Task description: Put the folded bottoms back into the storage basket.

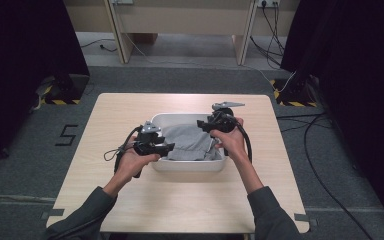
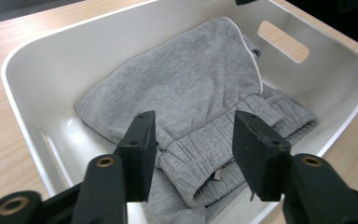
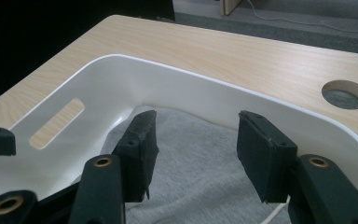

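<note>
A: In the high view, where does the garment lie?

B: On the table stands a white tub, and the grey garment lies folded inside it. The left tool hangs over the tub's left rim, and the right tool hangs over its far right part. A hand holds each one.

A: In the left gripper view, how does the tool stand?

B: The left tool is released. Its two black jaws stand apart above the garment, over its ribbed band, and they press on nothing. The tub surrounds the cloth, and a slot handle is cut through its far wall.

A: And in the right gripper view?

B: The right tool is likewise released, with its jaws parted over the garment near a corner of the tub. Whether the pads brush the cloth cannot be told. A slot handle shows in the wall at left, and a round hole pierces the table beyond the rim.
</note>
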`<state>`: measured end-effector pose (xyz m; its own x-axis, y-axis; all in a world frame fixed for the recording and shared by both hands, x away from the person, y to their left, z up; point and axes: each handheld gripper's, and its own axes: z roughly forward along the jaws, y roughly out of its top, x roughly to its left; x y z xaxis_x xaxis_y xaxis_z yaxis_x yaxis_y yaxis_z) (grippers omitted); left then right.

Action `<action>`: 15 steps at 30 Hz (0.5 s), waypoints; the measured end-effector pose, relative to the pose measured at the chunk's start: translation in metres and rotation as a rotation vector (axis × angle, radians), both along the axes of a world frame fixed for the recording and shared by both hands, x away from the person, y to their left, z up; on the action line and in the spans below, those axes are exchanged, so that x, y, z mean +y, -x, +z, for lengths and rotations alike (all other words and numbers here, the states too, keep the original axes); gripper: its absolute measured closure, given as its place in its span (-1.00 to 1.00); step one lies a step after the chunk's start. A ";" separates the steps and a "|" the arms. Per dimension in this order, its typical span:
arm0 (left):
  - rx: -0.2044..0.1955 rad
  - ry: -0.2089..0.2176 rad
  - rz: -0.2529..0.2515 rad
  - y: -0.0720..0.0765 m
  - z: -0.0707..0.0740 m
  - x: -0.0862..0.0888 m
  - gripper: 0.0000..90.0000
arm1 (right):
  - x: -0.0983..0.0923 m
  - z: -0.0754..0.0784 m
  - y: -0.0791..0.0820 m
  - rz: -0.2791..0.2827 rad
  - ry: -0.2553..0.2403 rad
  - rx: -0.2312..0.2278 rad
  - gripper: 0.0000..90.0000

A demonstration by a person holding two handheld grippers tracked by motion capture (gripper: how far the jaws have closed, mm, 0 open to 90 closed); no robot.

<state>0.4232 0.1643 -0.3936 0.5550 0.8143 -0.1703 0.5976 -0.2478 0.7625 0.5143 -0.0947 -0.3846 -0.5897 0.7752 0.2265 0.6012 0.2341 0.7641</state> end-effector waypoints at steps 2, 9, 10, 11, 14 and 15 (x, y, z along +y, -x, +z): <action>0.004 0.006 0.001 0.001 0.000 0.001 0.02 | -0.001 0.001 0.003 0.003 0.003 -0.006 0.06; 0.001 0.023 -0.024 0.006 0.003 0.004 -0.21 | -0.004 0.007 0.016 0.025 0.000 -0.033 -0.02; 0.003 0.030 -0.022 0.007 0.004 0.004 -0.24 | -0.005 0.008 0.017 0.027 0.001 -0.038 -0.04; 0.006 0.034 -0.023 0.008 0.005 0.005 -0.26 | -0.005 0.009 0.019 0.030 0.001 -0.039 -0.05; 0.004 0.045 -0.023 0.012 0.008 0.009 -0.31 | -0.009 0.013 0.024 0.036 -0.011 -0.054 -0.06; 0.003 0.050 -0.021 0.013 0.010 0.010 -0.32 | -0.009 0.013 0.025 0.036 -0.015 -0.052 -0.06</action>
